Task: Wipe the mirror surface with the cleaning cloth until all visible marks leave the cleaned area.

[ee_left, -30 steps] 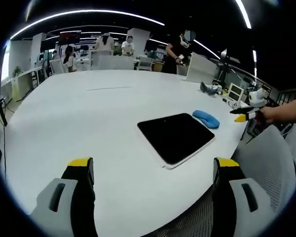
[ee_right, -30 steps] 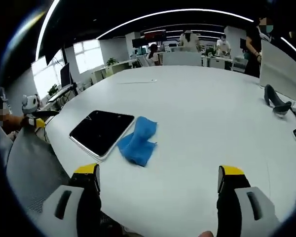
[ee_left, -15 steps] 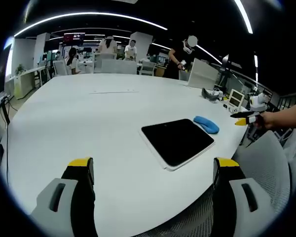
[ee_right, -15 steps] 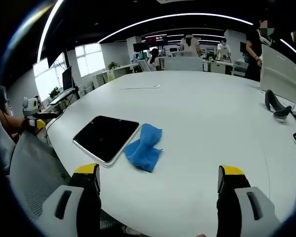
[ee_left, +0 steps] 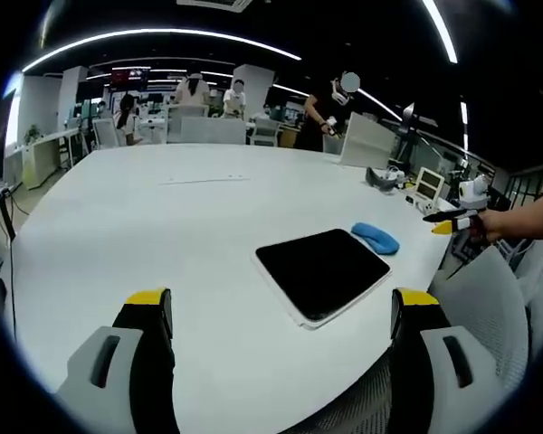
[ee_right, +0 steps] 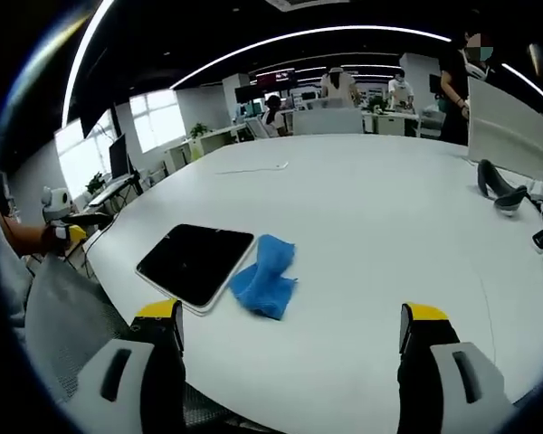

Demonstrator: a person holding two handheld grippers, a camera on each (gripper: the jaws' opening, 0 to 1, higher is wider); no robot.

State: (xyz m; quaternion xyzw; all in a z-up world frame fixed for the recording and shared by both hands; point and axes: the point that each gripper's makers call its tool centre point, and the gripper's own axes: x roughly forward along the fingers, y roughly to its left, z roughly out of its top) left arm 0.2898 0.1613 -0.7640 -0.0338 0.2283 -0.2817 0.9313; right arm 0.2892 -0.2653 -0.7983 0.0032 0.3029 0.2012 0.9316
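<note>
Left gripper view: the mirror (ee_left: 322,271) lies flat on the white bench (ee_left: 163,226), near its edge, dark-faced with a pale rim. The cleaning cloth (ee_left: 363,238) sits bunched at the mirror's far corner — touching or just beside it, cannot tell which. Left gripper (ee_left: 281,312) hangs back over the near bench edge, fingers (ee_left: 147,303) spread wide, nothing between them. The right gripper shows at the right of this view, held in a hand (ee_left: 498,222) off the bench edge.

Right gripper view: same layout from the other side. Mirror (ee_right: 195,263) to the left, cloth (ee_right: 266,277) crumpled against its long edge. Right gripper (ee_right: 290,321) is also set back and above the bench, fingers (ee_right: 423,318) wide apart and empty. A mesh chair back (ee_right: 68,316) stands just off the bench edge near the mirror.

Step in hand, by my reading: pre-grasp — cloth not yet picked up, no wiping begun. No marks on the mirror can be made out at this range.

Next move calls for one gripper to go forward and down onto the cloth and pinch a raised fold; the other could brace the mirror's rim so it does not slide.

Both grippers are held roughly level, pointing across the bench toward the mirror.
</note>
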